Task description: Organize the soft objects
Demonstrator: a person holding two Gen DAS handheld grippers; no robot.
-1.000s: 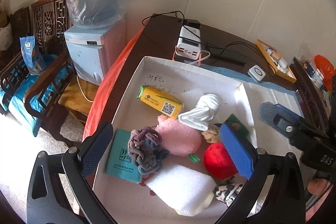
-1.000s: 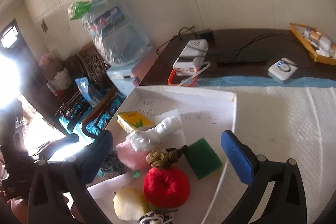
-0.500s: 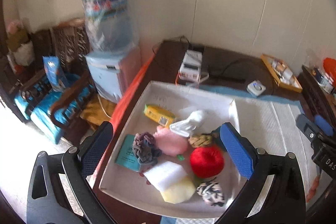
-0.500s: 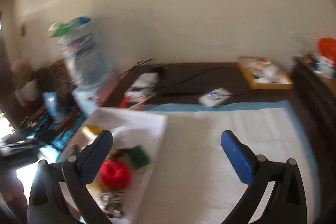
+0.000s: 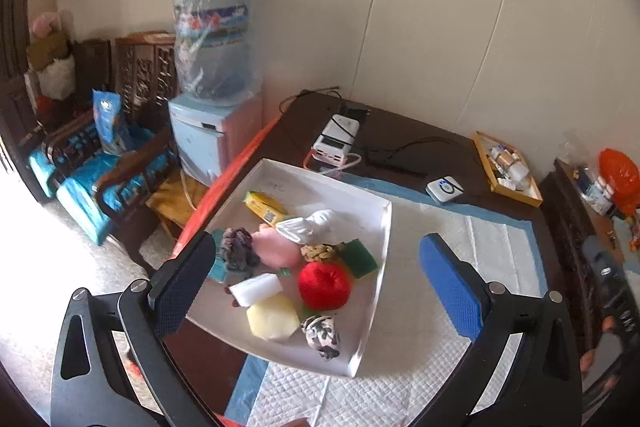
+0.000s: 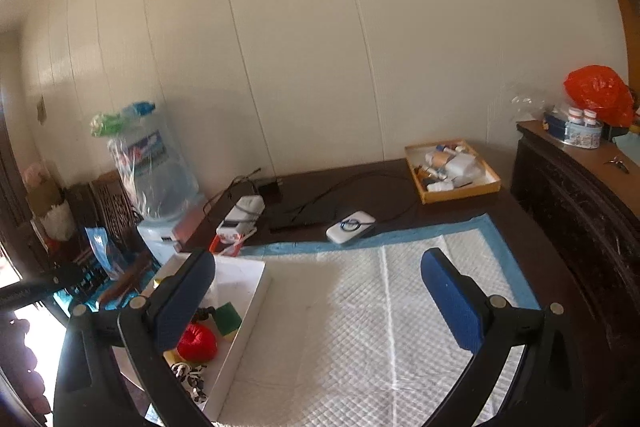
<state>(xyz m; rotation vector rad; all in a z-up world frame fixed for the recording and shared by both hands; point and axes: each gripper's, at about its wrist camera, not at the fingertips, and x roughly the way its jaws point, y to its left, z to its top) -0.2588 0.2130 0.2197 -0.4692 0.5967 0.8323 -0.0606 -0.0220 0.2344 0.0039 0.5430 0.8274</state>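
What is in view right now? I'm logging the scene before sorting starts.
white tray: 1, white, on table's left side
red ball: 1, red, in tray
green sponge: 1, green, in tray beside ball
white foam block: 1, white, in tray
yellow sponge: 1, pale yellow, tray front
pink puff: 1, pink, tray middle
quilted pad: 1, white with blue border, on table
left gripper: 1, black, blue pads, open
right gripper: 1, same, open

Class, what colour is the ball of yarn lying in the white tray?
Red yarn ball; left wrist view shows it best.
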